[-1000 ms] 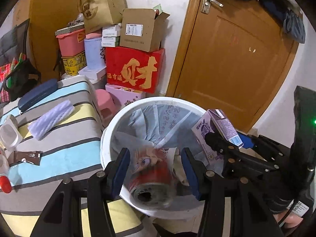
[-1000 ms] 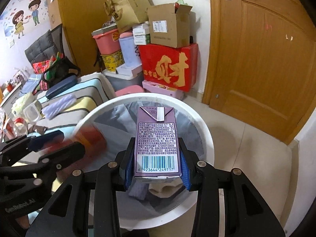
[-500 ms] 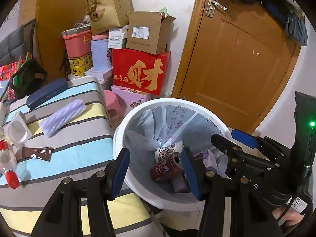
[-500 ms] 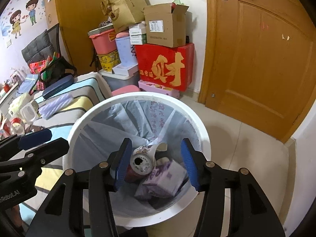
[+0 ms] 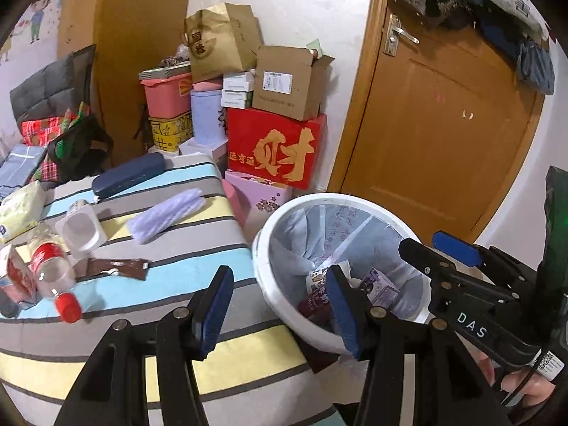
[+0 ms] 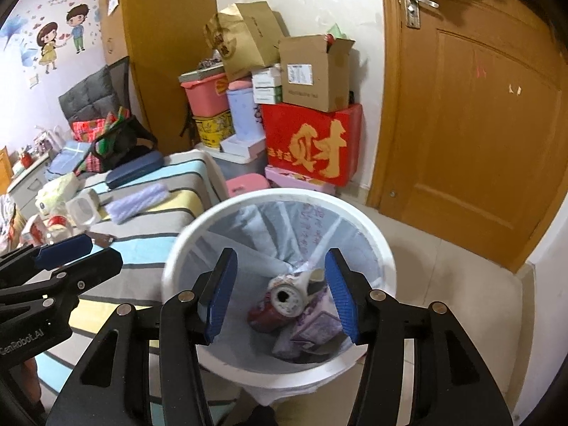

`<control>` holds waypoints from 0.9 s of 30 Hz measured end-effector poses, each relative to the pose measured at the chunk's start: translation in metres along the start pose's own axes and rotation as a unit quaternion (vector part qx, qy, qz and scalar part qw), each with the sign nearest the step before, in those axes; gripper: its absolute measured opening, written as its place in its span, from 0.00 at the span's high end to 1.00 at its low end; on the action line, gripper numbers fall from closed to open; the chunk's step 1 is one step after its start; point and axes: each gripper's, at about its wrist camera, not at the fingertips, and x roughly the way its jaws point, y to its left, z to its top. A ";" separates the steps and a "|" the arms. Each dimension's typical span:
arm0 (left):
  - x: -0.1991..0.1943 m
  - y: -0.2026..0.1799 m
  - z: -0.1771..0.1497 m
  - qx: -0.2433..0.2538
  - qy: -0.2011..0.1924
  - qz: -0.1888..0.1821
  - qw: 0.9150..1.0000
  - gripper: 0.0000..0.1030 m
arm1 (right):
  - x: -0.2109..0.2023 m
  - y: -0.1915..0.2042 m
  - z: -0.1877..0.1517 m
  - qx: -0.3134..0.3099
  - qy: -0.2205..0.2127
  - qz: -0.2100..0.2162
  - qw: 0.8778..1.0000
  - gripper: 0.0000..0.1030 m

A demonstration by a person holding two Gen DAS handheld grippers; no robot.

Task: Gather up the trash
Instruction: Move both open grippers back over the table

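A white trash bin [image 6: 376, 248] with a pale blue liner stands on the floor beside the striped bed; it also shows in the left wrist view [image 5: 269, 284]. Inside lie a red can [image 6: 280, 301] and a purple milk carton [image 6: 316, 328], also seen in the left wrist view as the can [image 5: 316, 301] and carton [image 5: 381, 287]. My right gripper [image 6: 280, 301] is open and empty above the bin. My left gripper [image 5: 278, 314] is open and empty over the bin's left rim and the bed edge. On the bed lie a plastic bottle with a red cap [image 5: 53, 273], a white cup [image 5: 80, 230] and a brown wrapper [image 5: 117, 268].
The striped bed [image 5: 149, 291] also holds a purple roll [image 5: 167, 214], a dark blue case [image 5: 127, 174] and a tissue pack [image 5: 19, 209]. Stacked boxes with a red carton [image 5: 275, 149] stand against the wall. A wooden door [image 5: 436, 135] is behind the bin.
Both grippers let go: the can and the carton dropped into the bin. Both grippers then drew back and to the left, the left one now over the bed edge.
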 end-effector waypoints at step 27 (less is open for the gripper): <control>-0.081 0.091 -0.035 -0.046 -0.044 0.087 0.994 0.48 | -0.015 0.086 -0.004 -0.043 -0.022 0.064 0.997 0.48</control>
